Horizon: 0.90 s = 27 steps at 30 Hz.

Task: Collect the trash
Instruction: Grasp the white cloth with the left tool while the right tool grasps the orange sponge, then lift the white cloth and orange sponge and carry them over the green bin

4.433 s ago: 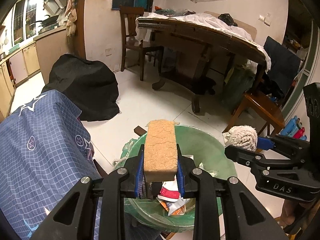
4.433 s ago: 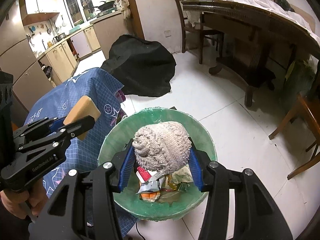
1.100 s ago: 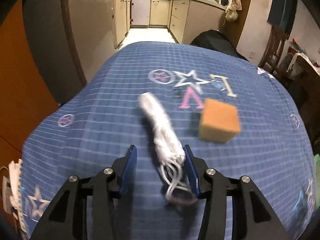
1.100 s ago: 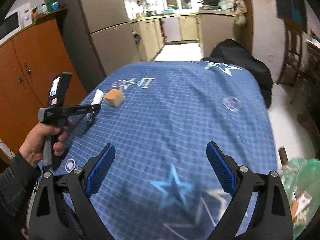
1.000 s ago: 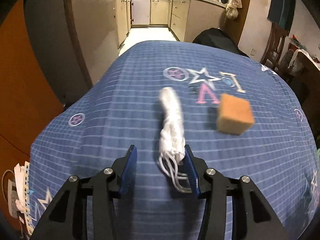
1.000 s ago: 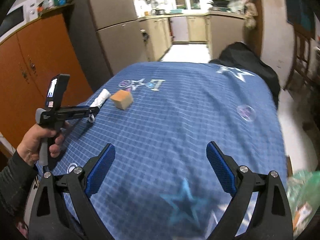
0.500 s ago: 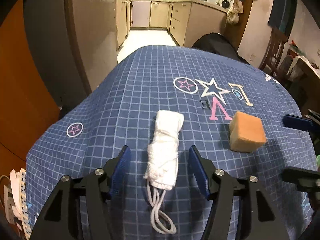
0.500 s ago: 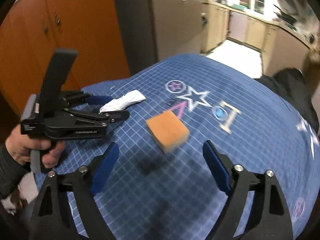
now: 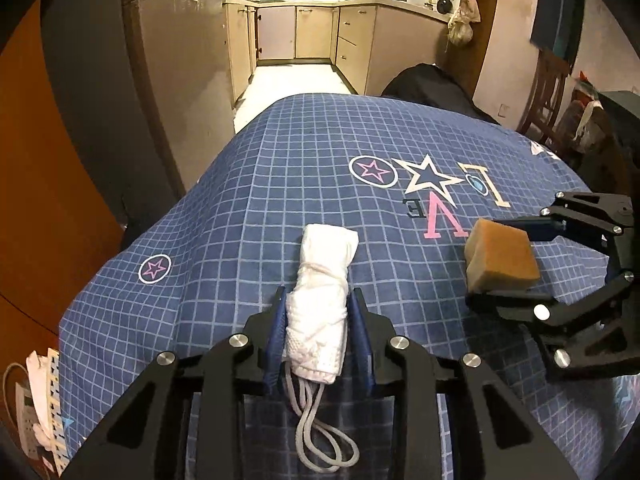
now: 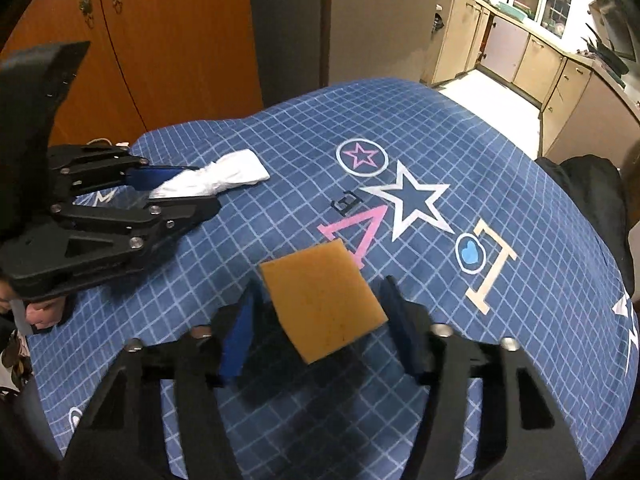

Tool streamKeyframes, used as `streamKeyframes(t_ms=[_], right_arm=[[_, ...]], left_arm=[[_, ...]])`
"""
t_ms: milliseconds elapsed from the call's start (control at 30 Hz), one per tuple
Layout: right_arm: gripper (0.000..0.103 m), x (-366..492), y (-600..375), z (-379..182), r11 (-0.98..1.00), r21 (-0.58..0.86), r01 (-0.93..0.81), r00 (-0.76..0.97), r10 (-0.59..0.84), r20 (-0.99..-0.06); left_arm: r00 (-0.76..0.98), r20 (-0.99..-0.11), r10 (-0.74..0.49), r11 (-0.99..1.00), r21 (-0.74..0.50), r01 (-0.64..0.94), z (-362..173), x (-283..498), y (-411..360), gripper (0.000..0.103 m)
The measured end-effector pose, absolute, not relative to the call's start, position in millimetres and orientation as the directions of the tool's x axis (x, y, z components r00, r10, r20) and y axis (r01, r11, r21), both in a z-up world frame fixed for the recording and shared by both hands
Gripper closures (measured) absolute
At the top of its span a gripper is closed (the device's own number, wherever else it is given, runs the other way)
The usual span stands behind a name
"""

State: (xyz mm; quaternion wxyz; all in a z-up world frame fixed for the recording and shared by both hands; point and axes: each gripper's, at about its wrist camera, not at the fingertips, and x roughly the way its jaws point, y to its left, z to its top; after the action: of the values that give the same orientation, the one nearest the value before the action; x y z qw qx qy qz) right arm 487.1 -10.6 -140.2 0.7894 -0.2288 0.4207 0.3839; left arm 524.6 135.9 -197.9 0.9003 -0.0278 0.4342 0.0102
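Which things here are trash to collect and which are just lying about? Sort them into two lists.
Job:
- rolled white face mask with ear loops, clamped by left gripper
- tan sponge block, between right gripper pads

Lying about:
- blue checked star-print tablecloth
- white power strip
- black bag

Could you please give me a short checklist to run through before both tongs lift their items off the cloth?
1. Left tongs closed on the white bundle: ok, the pads press its sides after the jaws have just been closing.
2. Bundle's cord free of the tongs: cannot tell, it trails under them.
3. Sponge between the right tongs: ok.
4. Right pads gripping the sponge: not ok, gaps show on both sides though the jaws have just been closing.
5. The two tongs apart: ok.
6. Bin within reach: cannot tell, it is out of view.
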Motion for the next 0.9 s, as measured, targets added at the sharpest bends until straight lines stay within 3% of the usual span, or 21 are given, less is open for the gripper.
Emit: streamKeyframes(t_ms=[233,467,900], right_arm=[[0.060,467.4,-39.4,-130.1,0.690,-0.031,-0.723,0.450,0.437,-0.779],[0.060,419.3,-107.0,-90.5,0.842,-0.006,-0.539,0.613,0.388,-0.688],[0.060,316.1,-248.7,-30.0,0.972,0.049,-0.231,0.809,0.219,-0.545]], left_arm=[[0.642,-0.767,-0.004,0.996,-0.061,-0.066,-198.8,518.2,131.5,0.075],[0.701,-0.713,-0.017,0.998,-0.053,-0.029,-177.2,490.5,95.2,0.076],[0.812,-0.547,-0.204,0.979,-0.109,0.172,-90.5,404.0,-44.5,0.076]])
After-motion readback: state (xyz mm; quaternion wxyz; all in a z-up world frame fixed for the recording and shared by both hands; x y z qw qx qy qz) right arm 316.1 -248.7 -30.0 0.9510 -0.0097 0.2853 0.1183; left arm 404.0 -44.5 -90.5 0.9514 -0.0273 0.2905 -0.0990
